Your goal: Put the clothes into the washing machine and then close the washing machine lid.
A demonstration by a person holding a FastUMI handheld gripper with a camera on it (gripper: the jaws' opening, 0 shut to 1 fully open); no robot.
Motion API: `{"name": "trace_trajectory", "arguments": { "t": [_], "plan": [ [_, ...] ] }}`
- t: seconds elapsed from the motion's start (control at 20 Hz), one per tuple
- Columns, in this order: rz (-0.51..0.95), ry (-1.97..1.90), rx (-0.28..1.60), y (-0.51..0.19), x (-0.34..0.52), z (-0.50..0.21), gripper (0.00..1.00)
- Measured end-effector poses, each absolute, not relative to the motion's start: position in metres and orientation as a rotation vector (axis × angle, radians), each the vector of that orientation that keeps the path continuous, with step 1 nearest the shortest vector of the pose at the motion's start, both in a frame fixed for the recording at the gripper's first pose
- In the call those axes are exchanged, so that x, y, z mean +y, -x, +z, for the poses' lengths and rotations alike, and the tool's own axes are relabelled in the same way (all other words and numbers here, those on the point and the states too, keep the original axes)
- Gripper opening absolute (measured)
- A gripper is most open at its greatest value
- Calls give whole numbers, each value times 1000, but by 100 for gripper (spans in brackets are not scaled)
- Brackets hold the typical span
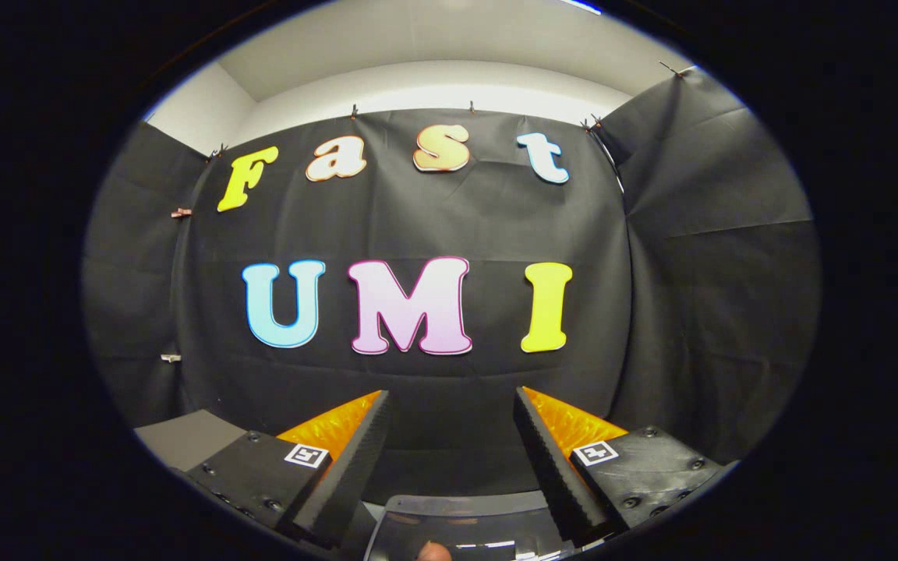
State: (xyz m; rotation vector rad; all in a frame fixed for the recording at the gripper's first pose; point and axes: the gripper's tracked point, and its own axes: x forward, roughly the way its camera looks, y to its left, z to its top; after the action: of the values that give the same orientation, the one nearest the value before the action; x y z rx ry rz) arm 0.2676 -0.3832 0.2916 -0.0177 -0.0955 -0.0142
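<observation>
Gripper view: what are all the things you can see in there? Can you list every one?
Black cloth wall: one, black, hanging straight ahead beyond the fingers, folding round both sides.
White wall: one, white, above the cloth.
Clips: several, small, pinned along the cloth's top edge and its left side.
Grey surface: one, grey, low down beside the left finger.
Dark shiny lid: one, dark and glossy, below and between the fingers; I cannot tell what it belongs to.
Fingertip: one, at the lid's near edge.
Tool: one, fingers wide apart, holding nothing.
</observation>
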Motion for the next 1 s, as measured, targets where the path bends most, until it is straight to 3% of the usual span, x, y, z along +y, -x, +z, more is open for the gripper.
{"name": "trace_trajectory", "arguments": {
  "t": [1.0],
  "plan": [
    [-20, 39, -89, -258, -382, 293, 98]
  ]
}}
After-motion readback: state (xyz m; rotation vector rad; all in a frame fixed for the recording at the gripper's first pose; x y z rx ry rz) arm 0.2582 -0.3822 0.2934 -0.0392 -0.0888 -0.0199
